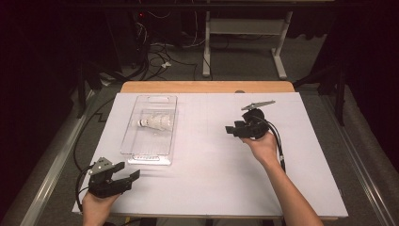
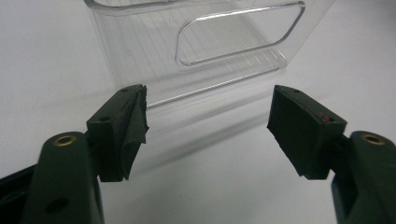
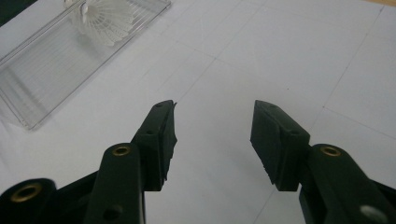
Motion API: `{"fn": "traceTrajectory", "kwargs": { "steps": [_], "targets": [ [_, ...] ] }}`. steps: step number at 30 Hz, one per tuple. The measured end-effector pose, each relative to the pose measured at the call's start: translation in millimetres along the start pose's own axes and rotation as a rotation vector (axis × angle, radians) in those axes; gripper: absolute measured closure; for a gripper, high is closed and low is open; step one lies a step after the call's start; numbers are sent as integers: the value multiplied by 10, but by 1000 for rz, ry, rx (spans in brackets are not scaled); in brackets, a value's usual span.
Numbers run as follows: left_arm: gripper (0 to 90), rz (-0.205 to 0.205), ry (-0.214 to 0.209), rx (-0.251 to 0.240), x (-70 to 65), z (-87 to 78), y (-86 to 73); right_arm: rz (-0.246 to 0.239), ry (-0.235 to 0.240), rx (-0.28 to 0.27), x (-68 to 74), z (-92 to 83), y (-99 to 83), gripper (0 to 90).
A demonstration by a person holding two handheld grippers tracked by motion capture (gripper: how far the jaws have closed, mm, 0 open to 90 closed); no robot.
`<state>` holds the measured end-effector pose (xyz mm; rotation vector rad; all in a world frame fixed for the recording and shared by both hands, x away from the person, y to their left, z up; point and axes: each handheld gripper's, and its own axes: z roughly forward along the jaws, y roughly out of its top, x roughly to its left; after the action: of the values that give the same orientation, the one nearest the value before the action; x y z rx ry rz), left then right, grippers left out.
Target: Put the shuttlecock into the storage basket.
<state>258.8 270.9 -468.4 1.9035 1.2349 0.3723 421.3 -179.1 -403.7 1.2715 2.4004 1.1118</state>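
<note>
A clear plastic tray (image 1: pixel 127 141) lies on the white table sheet, left of centre, with a white shuttlecock (image 1: pixel 155 123) lying on its side in its far half. My left gripper (image 1: pixel 128 175) rests near the front left corner, open and empty, facing the tray's near end wall (image 2: pixel 140 60) with its handle slot. My right gripper (image 1: pixel 229 129) is held above the sheet right of centre, open and empty, pointing left toward the tray (image 3: pixel 46 74). In the right gripper view the shuttlecock (image 3: pixel 105 16) shows at the top left, well beyond the jaws.
The white sheet (image 1: pixel 211 165) covers a wooden table whose far edge (image 1: pixel 207 86) shows bare. Cables trail from both grippers. Beyond the table stand a desk frame (image 1: pixel 244 33) and floor cables. A metal rail (image 1: pixel 51 160) runs along the left side.
</note>
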Motion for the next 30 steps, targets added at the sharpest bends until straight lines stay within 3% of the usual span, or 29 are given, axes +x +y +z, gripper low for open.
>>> {"fn": "traceTrajectory", "kwargs": {
  "steps": [30],
  "targets": [
    [294, 1, 0, 2, -1, 1, 1, 19, -14, -10, -114, -147, -192, 503]
  ]
}}
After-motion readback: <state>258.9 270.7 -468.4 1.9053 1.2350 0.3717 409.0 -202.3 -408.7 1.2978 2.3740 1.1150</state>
